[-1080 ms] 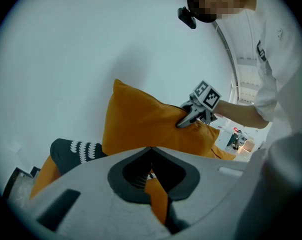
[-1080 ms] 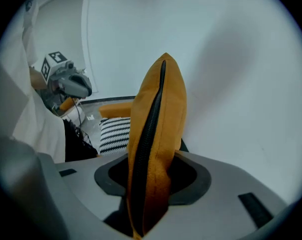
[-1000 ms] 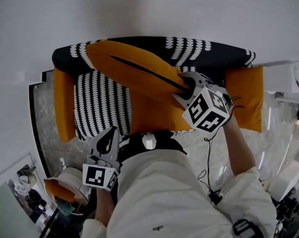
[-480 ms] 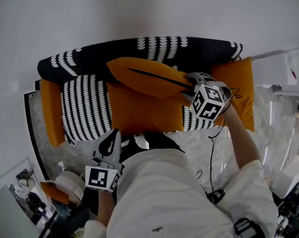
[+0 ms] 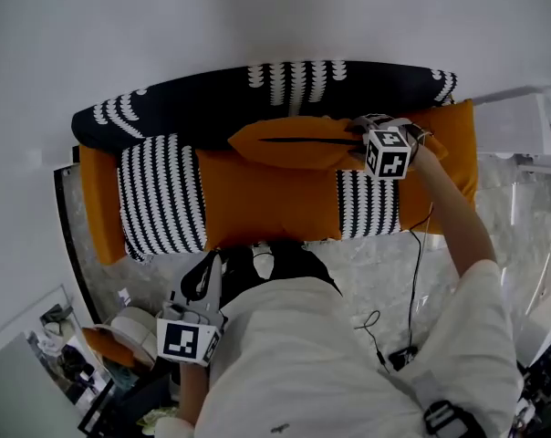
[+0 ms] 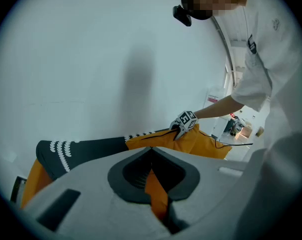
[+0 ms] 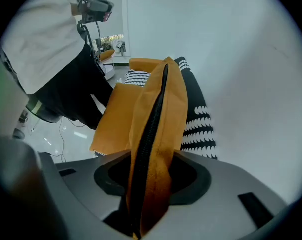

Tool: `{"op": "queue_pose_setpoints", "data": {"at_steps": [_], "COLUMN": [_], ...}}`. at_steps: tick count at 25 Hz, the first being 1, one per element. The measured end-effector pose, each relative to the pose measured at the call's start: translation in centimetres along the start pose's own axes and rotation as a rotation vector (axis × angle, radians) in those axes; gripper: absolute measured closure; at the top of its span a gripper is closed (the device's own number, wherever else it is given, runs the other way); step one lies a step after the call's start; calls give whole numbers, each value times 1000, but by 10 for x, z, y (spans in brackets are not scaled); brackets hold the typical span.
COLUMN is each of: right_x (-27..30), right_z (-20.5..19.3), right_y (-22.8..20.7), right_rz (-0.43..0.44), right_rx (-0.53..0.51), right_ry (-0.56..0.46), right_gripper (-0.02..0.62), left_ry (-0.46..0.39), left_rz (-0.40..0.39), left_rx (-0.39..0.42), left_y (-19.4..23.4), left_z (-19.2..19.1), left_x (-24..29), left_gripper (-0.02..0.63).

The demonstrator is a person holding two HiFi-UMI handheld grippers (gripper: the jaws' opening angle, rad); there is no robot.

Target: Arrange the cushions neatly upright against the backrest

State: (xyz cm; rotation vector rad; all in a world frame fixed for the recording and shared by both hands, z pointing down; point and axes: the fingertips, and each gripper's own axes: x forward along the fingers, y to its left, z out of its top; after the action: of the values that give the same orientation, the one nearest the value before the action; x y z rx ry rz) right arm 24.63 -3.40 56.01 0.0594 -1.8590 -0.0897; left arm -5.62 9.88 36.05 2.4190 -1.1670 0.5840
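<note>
**A:** Where's the orange cushion (image 5: 294,144)?

**B:** In my right gripper (image 5: 359,138). The jaws are clamped on its zipped edge. It hangs over the back edge of the seat (image 5: 266,203), right of the middle, close to the backrest (image 5: 212,103). It's tilted, not standing, and I can't tell if it touches.

**A:** And your left gripper (image 5: 204,276)?

**B:** Low by my body, off the sofa's front edge. The jaws are a slit apart with nothing in them.

**A:** How far along are you?

**B:** Early, I'd say. No cushion stands upright yet. One striped cushion (image 5: 161,194) lies flat at the seat's left end. Another (image 5: 367,206) lies flat towards the right end, partly under the orange one. All three need setting against the backrest.
</note>
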Motion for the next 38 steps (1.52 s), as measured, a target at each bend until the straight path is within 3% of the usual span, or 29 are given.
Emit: {"op": "queue_pose_setpoints", "data": {"at_steps": [6,12,16,19,24,29,33,35,38], "right_x": [36,66,87,99,100,75,62,56,42], "right_z": [-27,-66,-79,-85,-90,-82,-90,-96,-99], "right_y": [-31,-67,-95,-115,-129,-140,-148,-155,-164], "right_rz": [54,46,-34,-112,-127,-157,-206,-236,-277], "right_rx": [37,1,-35,23,189,229,273,314,346], "right_ry": [5,91,159,217,220,149,131,131,131], "right_gripper": [413,414,414,402,350,258,222,168,158], "left_ry": [55,47,72,90,91,70,104,109,95], "left_rz": [3,-53,-80,-75,-57,-58,-52,-42,-33], "left_rx": [-9,-44,-34,-27,-33,-22,-11,-12,-15], "left_y": [-4,-27,-37,-35,-27,-26,-27,-25,-22], "left_z": [-3,10,9,5,3,6,2,2,2], "left_x": [12,36,49,48,43,39,39,36,32], "left_gripper": [595,594,594,594,594,594,595,594,595]}}
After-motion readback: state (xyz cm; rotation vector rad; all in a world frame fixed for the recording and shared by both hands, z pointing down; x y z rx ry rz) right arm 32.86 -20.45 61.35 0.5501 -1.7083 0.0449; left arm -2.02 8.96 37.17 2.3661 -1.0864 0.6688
